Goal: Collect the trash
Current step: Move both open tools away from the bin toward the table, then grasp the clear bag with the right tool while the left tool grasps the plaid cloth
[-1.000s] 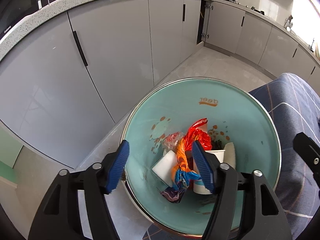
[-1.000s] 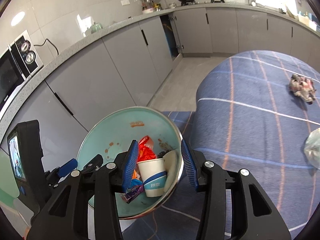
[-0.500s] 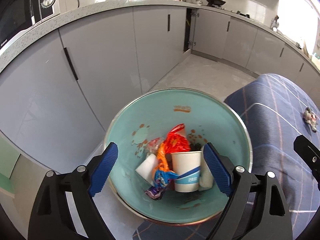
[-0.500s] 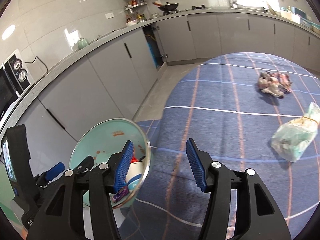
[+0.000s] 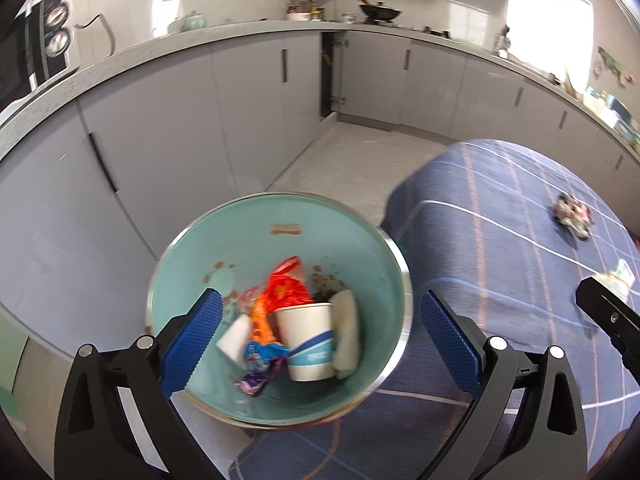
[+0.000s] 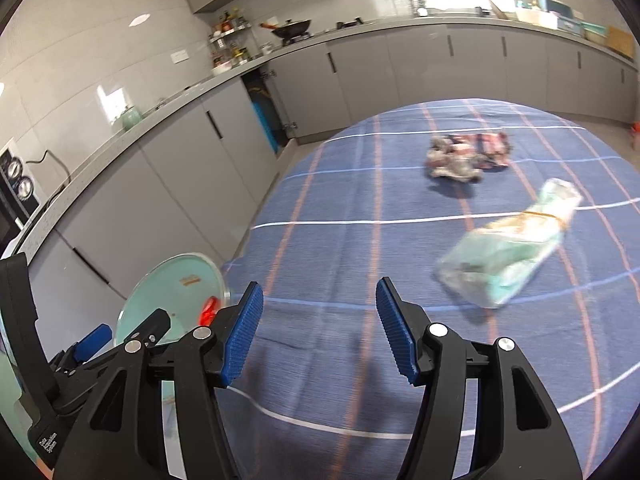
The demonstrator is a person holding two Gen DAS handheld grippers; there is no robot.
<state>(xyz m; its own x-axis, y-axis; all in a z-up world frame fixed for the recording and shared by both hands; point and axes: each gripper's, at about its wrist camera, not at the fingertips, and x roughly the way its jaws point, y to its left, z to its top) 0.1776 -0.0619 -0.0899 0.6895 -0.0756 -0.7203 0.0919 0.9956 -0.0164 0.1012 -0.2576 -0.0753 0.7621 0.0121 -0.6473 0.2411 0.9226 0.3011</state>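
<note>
A teal trash bin [image 5: 280,216] stands beside the table; it also shows in the right wrist view [image 6: 176,280]. It holds a white paper cup [image 5: 306,340], red and orange wrappers [image 5: 286,292] and other scraps. My left gripper [image 5: 316,340] is open and empty above the bin. My right gripper [image 6: 318,334] is open and empty over the blue checked tablecloth [image 6: 360,248]. A clear greenish plastic bag [image 6: 508,248] lies ahead to the right. A crumpled wrapper pile [image 6: 464,158] lies farther back; it also shows in the left wrist view [image 5: 572,216].
Grey kitchen cabinets [image 5: 200,120] run along the left and back under a counter with a wok [image 6: 292,28]. A microwave [image 5: 36,48] sits at the far left. Floor shows between the table and the cabinets [image 5: 352,160].
My left gripper has opened wider and pulled back from the bin. My right gripper has swung right from the bin, over the tablecloth, toward the plastic bag.
</note>
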